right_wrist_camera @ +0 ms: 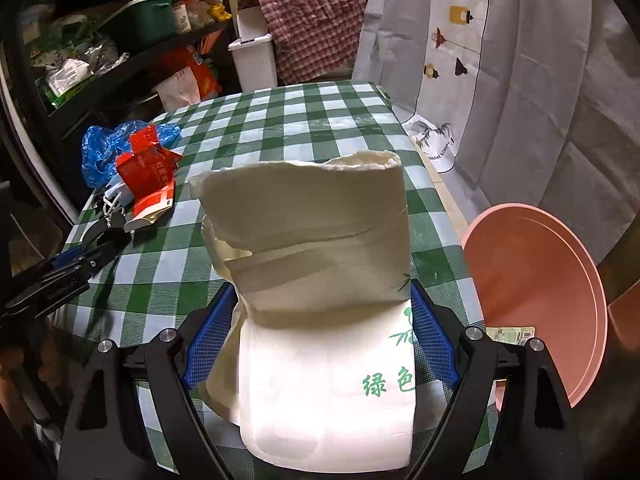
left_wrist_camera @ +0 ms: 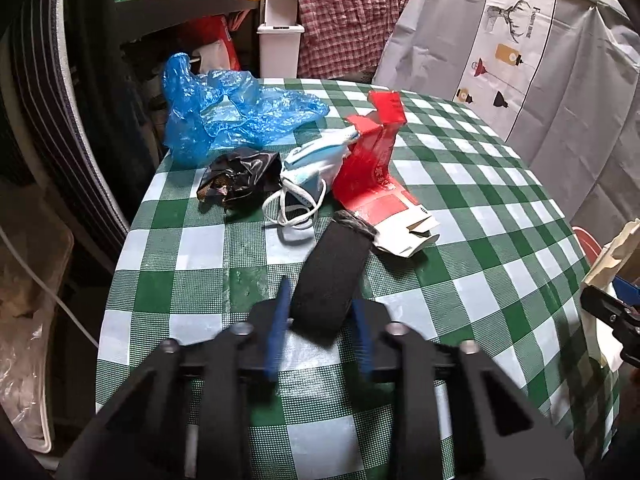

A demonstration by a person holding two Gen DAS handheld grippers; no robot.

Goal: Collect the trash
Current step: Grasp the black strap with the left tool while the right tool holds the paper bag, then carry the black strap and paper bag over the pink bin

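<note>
Trash lies on a table with a green-checked cloth (left_wrist_camera: 472, 216): a blue plastic bag (left_wrist_camera: 236, 116), a crumpled black wrapper (left_wrist_camera: 240, 178), a blue-white face mask (left_wrist_camera: 308, 172) and a flattened red carton (left_wrist_camera: 372, 156). A flat black strip (left_wrist_camera: 336, 256) lies in front of them. My left gripper (left_wrist_camera: 320, 292) is shut on its near end, a blue pad against each side. My right gripper (right_wrist_camera: 322, 286) is shut on a white paper bag (right_wrist_camera: 312, 232) with green characters, held upright with its mouth facing away. That bag (left_wrist_camera: 616, 256) also shows at the right edge of the left wrist view.
A white lidded bin (left_wrist_camera: 279, 50) stands behind the table next to a hanging plaid shirt (left_wrist_camera: 348, 16). Dark shelves (right_wrist_camera: 100, 52) full of goods fill the left. A pink basin (right_wrist_camera: 532, 300) sits off the table's right edge, beside a grey curtain (right_wrist_camera: 540, 100).
</note>
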